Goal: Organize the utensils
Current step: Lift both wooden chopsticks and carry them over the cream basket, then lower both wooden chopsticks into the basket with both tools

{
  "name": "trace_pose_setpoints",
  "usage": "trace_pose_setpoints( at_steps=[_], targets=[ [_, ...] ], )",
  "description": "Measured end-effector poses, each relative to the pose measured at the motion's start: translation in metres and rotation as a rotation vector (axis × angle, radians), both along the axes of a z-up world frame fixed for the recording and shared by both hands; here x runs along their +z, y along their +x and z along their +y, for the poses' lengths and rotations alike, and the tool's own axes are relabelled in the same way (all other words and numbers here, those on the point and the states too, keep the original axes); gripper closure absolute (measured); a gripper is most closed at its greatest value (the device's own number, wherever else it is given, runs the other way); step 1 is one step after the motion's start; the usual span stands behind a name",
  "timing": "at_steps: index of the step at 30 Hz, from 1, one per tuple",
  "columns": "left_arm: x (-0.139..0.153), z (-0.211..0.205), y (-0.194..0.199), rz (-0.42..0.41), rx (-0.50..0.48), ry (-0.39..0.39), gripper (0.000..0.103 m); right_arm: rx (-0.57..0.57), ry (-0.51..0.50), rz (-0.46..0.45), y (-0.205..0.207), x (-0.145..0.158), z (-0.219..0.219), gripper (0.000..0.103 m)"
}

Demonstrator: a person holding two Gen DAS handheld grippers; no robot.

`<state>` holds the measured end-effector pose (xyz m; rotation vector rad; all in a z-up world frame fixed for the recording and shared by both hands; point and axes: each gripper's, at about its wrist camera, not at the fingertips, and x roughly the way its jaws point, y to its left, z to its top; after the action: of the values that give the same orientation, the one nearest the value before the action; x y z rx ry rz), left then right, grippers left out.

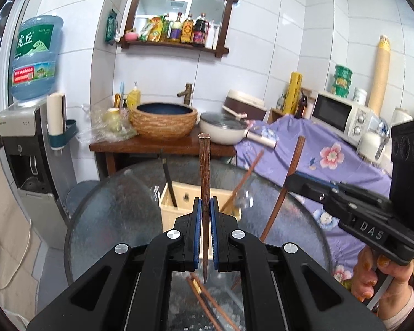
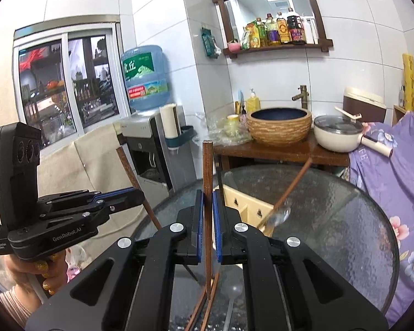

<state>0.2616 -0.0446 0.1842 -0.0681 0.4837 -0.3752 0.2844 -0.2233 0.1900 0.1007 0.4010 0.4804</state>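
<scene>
Left wrist view: left gripper point(image 1: 206, 207) clenched on a dark wooden chopstick point(image 1: 204, 171), blue pads point(image 1: 196, 220) pressed to both sides, stick upright, blunt end toward 12 o'clock, tip hanging just past the pads toward 6. Beyond it, at 12 o'clock, a cream utensil box point(image 1: 179, 195) on the round glass table point(image 1: 118, 215), a black stick point(image 1: 169, 184) leaning inside at 11 and a clear-bowled spoon point(image 1: 243, 190) slanting out at 1. At 3 o'clock, right gripper point(image 1: 292, 180) reaching in from the edge, closed on a second brown chopstick point(image 1: 285, 187) — upright, slightly tilted, well clear of the box rim. More loose chopsticks point(image 1: 207, 300) flat on the glass at 6, under the tool body. Open glass from 8 to 10 o'clock, out to the table's dark rim; narrower open strip at 2, ending at the purple floral cloth point(image 1: 331, 149).

Right wrist view: right gripper point(image 2: 206, 207) gripping its chopstick point(image 2: 207, 171) vertically, lower end down among the loose sticks point(image 2: 209, 298) at 6. Utensil box point(image 2: 248, 207) just behind at 1 o'clock, spoon point(image 2: 284, 195) leaning across its rim. Left gripper point(image 2: 140, 194) at 9 o'clock, off the table edge, holding its stick point(image 2: 129, 168) aslant. Bare glass from 2 to 4 o'clock — wide, up to the rim beside the cloth point(image 2: 394, 171). Wooden stand with basin point(image 2: 278, 127) and pan point(image 2: 336, 135) past the far edge at 12 to 1.
</scene>
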Motion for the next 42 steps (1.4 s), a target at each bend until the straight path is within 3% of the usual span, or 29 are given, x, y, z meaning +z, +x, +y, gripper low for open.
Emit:
trace_pose_setpoints(
  at_steps=[9, 19, 26, 34, 42],
  targets=[
    [0.057, -0.009, 0.031, -0.074, 0.078, 0.034, 0.097, -0.068, -0.013, -0.084, 0.028, 0.056, 0.004, 0.096],
    [0.066, -0.008, 0.078, -0.074, 0.171, -0.036, 0.097, -0.167, -0.033, -0.121, 0.066, 0.077, 0.005, 0.096],
    [0.041, -0.017, 0.099, -0.055, 0.2, -0.021, 0.097, -0.207, -0.053, -0.09, 0.093, 0.054, 0.007, 0.095],
    [-0.002, -0.012, 0.116, 0.022, 0.224, -0.019, 0.097, -0.224, -0.061, -0.027, 0.108, 0.006, 0.003, 0.095],
    [-0.033, -0.01, 0.124, 0.078, 0.229, -0.002, 0.097, -0.223, -0.072, 0.016, 0.115, -0.022, 0.006, 0.095]
  ],
)
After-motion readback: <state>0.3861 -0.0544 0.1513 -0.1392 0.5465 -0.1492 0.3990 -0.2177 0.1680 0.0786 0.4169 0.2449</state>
